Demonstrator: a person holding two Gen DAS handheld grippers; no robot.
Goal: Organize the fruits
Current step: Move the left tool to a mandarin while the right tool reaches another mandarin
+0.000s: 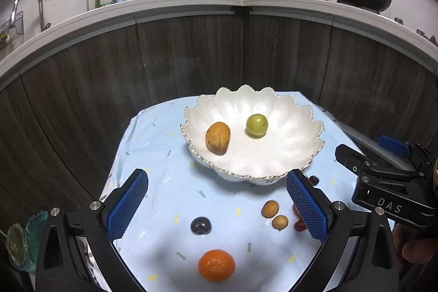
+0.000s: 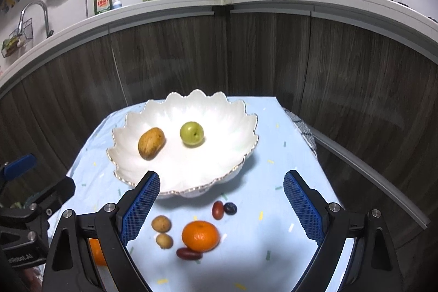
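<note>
A white scalloped bowl (image 1: 295, 155) (image 2: 227, 160) stands on the blue cloth and holds a brown kiwi (image 1: 218, 138) (image 2: 151, 142) and a green plum (image 1: 256, 125) (image 2: 192, 133). Loose on the cloth in front of it lie an orange (image 1: 216, 265), a dark plum (image 1: 201, 225), two small tan fruits (image 1: 270, 208) (image 2: 161, 223), a second orange (image 2: 200, 235), red dates (image 2: 218, 210) and a blue-black berry (image 2: 230, 208). My left gripper (image 1: 217, 205) is open and empty above the loose fruit. My right gripper (image 2: 221, 205) is open and empty above the second orange.
The blue cloth (image 1: 164, 182) covers a small table that drops off at left and right. Dark wood cabinet fronts (image 1: 191, 59) rise behind it, under a cluttered kitchen counter. The right gripper's body (image 1: 388, 182) shows at the right of the left wrist view.
</note>
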